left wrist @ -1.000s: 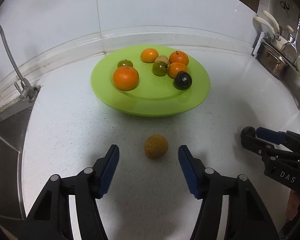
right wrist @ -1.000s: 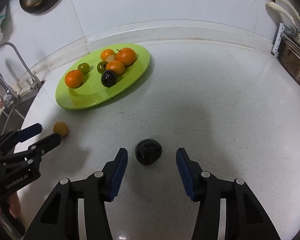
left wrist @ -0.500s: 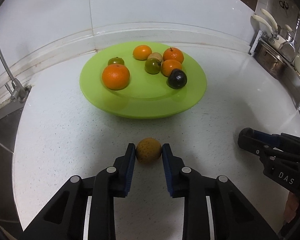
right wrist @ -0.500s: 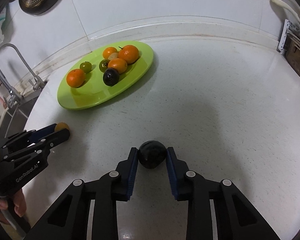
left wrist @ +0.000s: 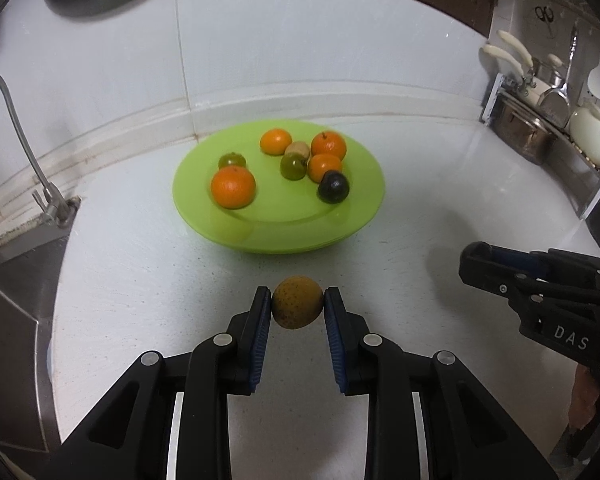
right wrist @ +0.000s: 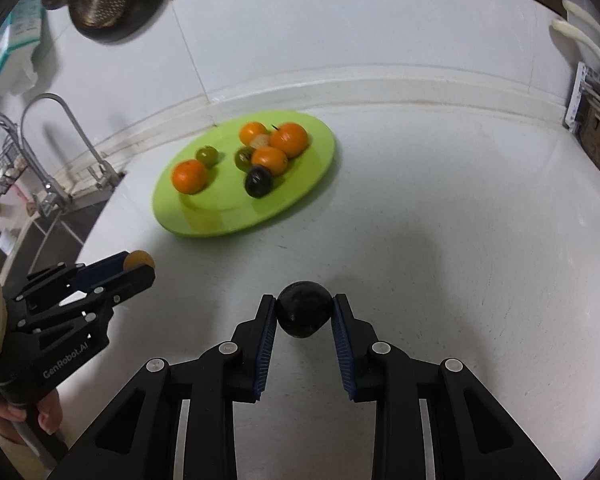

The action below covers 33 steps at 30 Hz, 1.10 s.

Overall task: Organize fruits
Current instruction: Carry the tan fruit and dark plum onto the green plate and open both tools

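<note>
White speckled worktop (left wrist: pixel 148 280) carries a round lime-green plate (left wrist: pixel 204 208) already holding seven fruits, while the left tongs (left wrist: pixel 297 307) clamp a brownish-yellow fruit (left wrist: pixel 297 307) and the right tongs (right wrist: pixel 304 314) clamp a black round fruit (right wrist: pixel 304 314), both short of the plate and apparently last to go.

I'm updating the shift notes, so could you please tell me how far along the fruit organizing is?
Done: seven fruits already sit on the green plate. In hand: the left gripper is shut on a speckled yellow-brown fruit, and the right gripper on a dark round fruit. Left: carrying both to the plate.
</note>
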{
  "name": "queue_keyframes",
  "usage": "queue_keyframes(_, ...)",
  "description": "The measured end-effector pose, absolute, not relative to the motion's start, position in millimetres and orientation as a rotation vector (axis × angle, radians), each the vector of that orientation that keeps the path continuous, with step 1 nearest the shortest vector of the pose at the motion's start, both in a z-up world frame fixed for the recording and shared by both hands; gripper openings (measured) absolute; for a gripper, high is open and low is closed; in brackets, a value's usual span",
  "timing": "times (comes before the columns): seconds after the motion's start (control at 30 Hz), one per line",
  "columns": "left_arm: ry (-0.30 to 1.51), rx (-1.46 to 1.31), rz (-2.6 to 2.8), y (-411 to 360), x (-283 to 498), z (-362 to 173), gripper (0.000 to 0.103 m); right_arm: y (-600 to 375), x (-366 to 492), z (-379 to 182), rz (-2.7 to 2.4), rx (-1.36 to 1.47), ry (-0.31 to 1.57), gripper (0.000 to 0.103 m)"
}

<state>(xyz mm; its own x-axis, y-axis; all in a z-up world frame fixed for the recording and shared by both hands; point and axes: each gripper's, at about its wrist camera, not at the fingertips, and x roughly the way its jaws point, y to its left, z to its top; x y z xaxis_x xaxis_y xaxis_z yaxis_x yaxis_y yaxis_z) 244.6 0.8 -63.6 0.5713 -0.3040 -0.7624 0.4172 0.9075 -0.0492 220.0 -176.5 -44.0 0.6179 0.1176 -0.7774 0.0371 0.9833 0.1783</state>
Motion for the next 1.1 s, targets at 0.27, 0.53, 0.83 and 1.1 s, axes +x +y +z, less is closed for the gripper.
queue_keyframes(0.27, 0.791, 0.121, -0.430, 7, 232, -33, 0.027, -168, 211, -16, 0.099, 0.167, 0.832, 0.029)
queue_keyframes(0.53, 0.715, 0.113, -0.433, 6, 229, -4, 0.027, -162, 209, 12, 0.141, 0.150, 0.751, 0.029)
queue_keyframes(0.83, 0.666, 0.112, -0.417, 3, 243, 15, 0.027, -162, 224, 30, 0.172, 0.136, 0.689, 0.029)
queue_keyframes(1.1, 0.668, 0.084, -0.410, 3, 269, 19, 0.027, -160, 252, 35, 0.205, 0.122, 0.678, 0.029)
